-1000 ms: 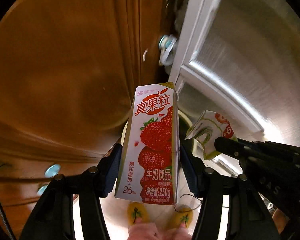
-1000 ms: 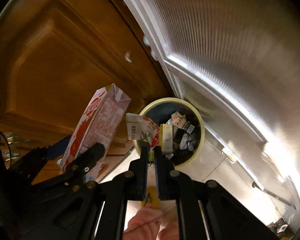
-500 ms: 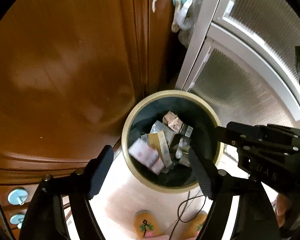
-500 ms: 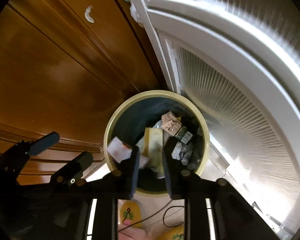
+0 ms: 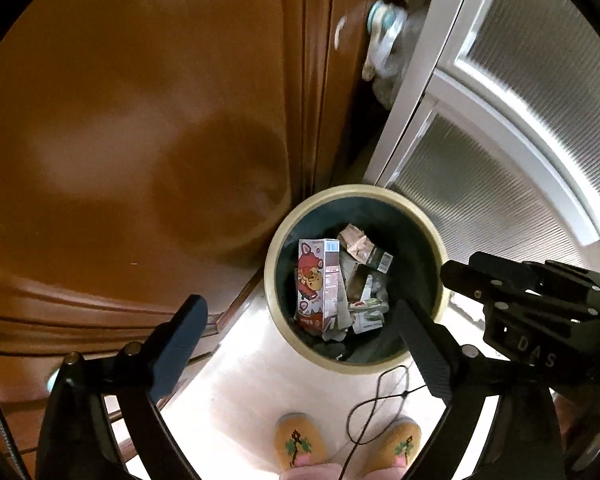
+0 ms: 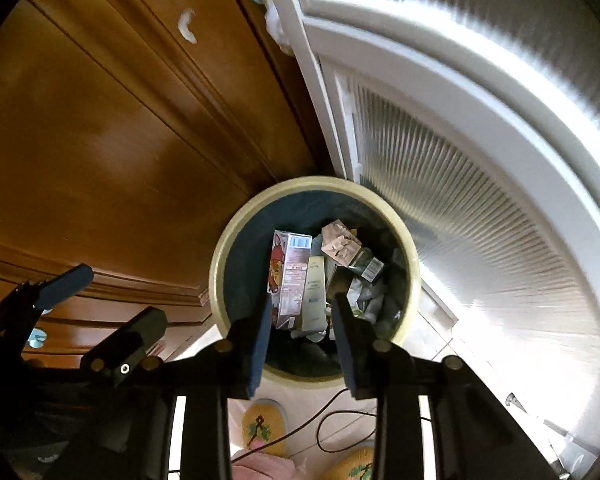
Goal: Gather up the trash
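A round trash bin with a cream rim (image 5: 274, 248) (image 6: 410, 264) stands on the floor below both grippers. Inside lies the strawberry milk carton (image 5: 316, 284) (image 6: 290, 280) among several other cartons and crumpled wrappers (image 5: 360, 240) (image 6: 340, 242). My left gripper (image 5: 300, 332) is wide open and empty above the bin. My right gripper (image 6: 300, 316) is open and empty, also above the bin; it shows in the left wrist view (image 5: 500, 280) at the right. The left gripper shows in the right wrist view (image 6: 96, 308) at the lower left.
A brown wooden cabinet (image 5: 140, 140) (image 6: 100, 140) stands left of the bin. A white-framed ribbed glass door (image 5: 500, 168) (image 6: 460, 200) stands to its right. The person's yellow slippers (image 5: 300, 444) (image 6: 264, 428) and a thin black cable (image 5: 380, 400) lie on the pale floor.
Both grippers opened and let go: the strawberry carton left the left gripper and the small carton left the right. Both now lie in the bin. The views tilted down over the bin.
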{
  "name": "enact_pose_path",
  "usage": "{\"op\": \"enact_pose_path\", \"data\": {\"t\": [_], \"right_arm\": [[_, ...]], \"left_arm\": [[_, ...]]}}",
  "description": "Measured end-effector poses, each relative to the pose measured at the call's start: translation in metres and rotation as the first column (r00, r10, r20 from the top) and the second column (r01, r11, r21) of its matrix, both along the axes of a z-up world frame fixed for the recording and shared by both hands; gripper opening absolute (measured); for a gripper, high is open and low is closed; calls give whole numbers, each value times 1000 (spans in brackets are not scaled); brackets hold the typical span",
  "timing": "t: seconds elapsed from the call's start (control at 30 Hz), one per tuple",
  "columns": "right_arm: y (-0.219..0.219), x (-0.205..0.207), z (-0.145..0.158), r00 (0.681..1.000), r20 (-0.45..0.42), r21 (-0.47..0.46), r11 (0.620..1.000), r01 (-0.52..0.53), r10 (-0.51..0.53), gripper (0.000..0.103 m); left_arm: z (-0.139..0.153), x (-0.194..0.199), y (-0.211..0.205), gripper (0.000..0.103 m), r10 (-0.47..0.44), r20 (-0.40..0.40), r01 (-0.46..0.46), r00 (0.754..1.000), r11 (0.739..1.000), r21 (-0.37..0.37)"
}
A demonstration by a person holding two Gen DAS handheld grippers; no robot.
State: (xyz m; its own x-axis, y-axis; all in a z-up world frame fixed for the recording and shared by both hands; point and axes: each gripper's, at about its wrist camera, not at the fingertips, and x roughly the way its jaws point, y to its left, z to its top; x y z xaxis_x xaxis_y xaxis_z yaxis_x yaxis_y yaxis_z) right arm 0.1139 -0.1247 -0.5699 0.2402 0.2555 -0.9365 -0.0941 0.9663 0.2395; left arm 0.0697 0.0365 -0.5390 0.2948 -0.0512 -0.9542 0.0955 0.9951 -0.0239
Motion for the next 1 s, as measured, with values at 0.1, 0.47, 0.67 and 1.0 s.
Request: {"op": "enact_pose_path", "data": {"t": [0.1,0.47,0.67,1.0], "right_arm": [[-1,-7,26,1000,11,-7,1000,14,-14,31],[-10,-33,167,996,91,-32,999,22,-19,31],[-18,-43,250,986,163,-50,998,42,-33,37],[-23,-59,387,966,258,-73,997,36,-16,46]], "left_arm": [[30,-5,2,95,16,1,-16,1000,1000,-14],[175,-16,1,95,49,55,-45,997,997,-69],[253,-21,0,96,60,94,-50,994,994,-98],[384,-25,0,96,74,182,-57,980,994,-94]]}}
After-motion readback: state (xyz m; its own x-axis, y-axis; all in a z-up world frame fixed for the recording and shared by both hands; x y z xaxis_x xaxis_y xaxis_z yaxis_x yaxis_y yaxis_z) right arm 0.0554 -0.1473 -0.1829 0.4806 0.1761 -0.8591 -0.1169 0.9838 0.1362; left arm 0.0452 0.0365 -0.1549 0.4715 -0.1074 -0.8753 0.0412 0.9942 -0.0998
